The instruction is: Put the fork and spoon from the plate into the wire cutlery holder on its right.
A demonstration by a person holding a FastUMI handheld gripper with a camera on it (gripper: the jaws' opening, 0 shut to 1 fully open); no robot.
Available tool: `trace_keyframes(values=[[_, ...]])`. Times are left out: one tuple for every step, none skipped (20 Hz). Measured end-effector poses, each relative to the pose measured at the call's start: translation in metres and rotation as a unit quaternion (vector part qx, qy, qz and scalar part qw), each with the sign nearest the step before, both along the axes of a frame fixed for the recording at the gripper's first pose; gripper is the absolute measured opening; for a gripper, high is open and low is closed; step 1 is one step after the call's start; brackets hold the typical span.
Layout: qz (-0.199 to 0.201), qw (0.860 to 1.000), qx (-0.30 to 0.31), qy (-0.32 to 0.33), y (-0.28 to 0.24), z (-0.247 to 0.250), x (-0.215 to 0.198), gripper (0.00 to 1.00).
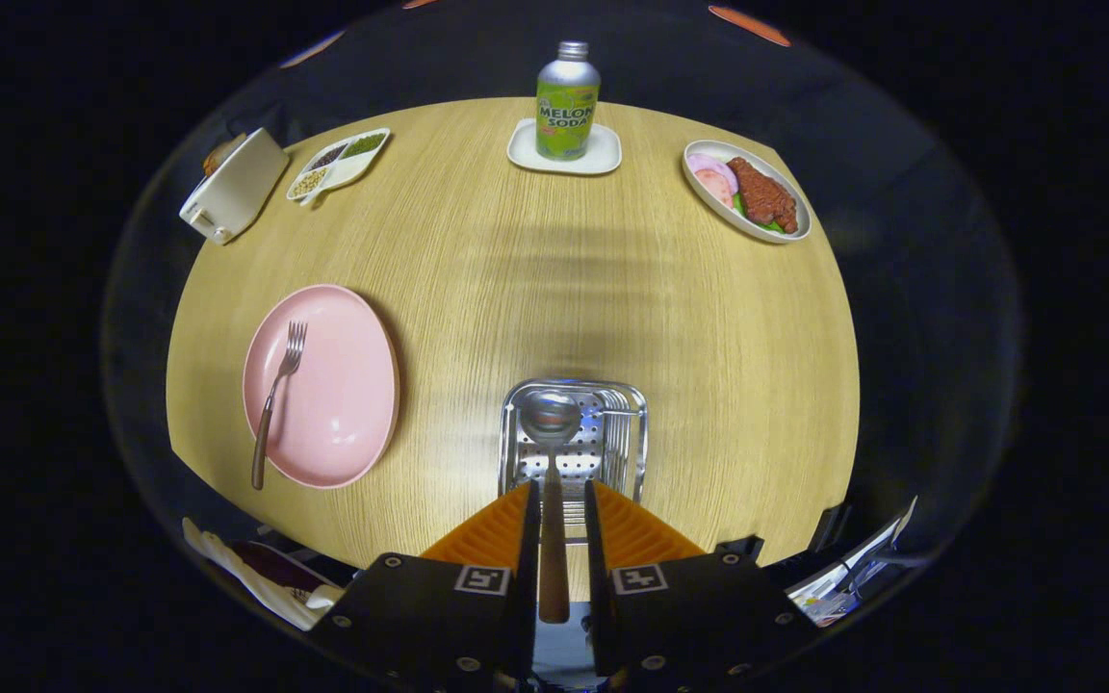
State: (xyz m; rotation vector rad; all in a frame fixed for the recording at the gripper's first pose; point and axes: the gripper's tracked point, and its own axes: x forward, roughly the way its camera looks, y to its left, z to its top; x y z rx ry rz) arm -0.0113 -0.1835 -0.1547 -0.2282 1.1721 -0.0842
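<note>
In the gripper view the hand-held gripper [554, 500] is closed narrow on the spoon [553, 472], both fingers pressing the brown handle, with the bowl pointing forward and hanging over the holder [574, 438], a perforated steel basket with wire sides that stands on the tabletop [535, 269] just ahead of the fingertips. The fork [275, 399] lies on the pink plate [323, 385], well to the left of the holder, tines away from the camera and handle end reaching over the plate's near rim. Farther off stand a soda bottle [568, 101] on a small white tray [564, 149], a dish of food [747, 191], a divided snack dish [338, 164] and a white box [232, 185]. From here the main risk is the release: the spoon's bowl seems to be above the holder's mouth and not yet inside it, though the fisheye makes height hard to judge, so opening the fingers now could let the spoon strike the rim, tip out and clatter onto the tabletop. A tilted descent could also catch the bowl on the wire side and shove the light holder along the wood. The grip sits far back on a long handle, so the spoon may pivot between the pads if it bumps anything. Later, the fork's overhanging handle could tip the plate or skid when pinched.
</note>
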Motion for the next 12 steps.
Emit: trace_keyframes(values=[[-0.005,1.0,0.006,-0.015,0.001,0.007,0.001,0.33],[-0.01,0.999,0.012,-0.034,0.002,0.015,0.003,0.42],[-0.014,0.998,0.016,-0.052,0.003,0.023,0.002,0.49],[-0.019,0.997,0.014,-0.069,0.003,0.03,0.003,0.66],[-0.023,0.996,0.011,-0.089,0.002,0.037,0.004,0.75],[-0.024,0.994,0.012,-0.107,0.004,0.043,0.008,0.91],[-0.024,0.991,0.017,-0.129,0.011,0.05,0.008,0.99],[-0.025,0.988,0.022,-0.152,0.019,0.055,0.011,1.0],[-0.023,0.984,0.024,-0.173,0.025,0.059,0.013,1.0],[-0.02,0.98,0.026,-0.195,0.034,0.064,0.015,1.0],[-0.017,0.976,0.032,-0.216,0.044,0.067,0.018,1.0],[-0.015,0.97,0.041,-0.238,0.056,0.071,0.021,1.0]])
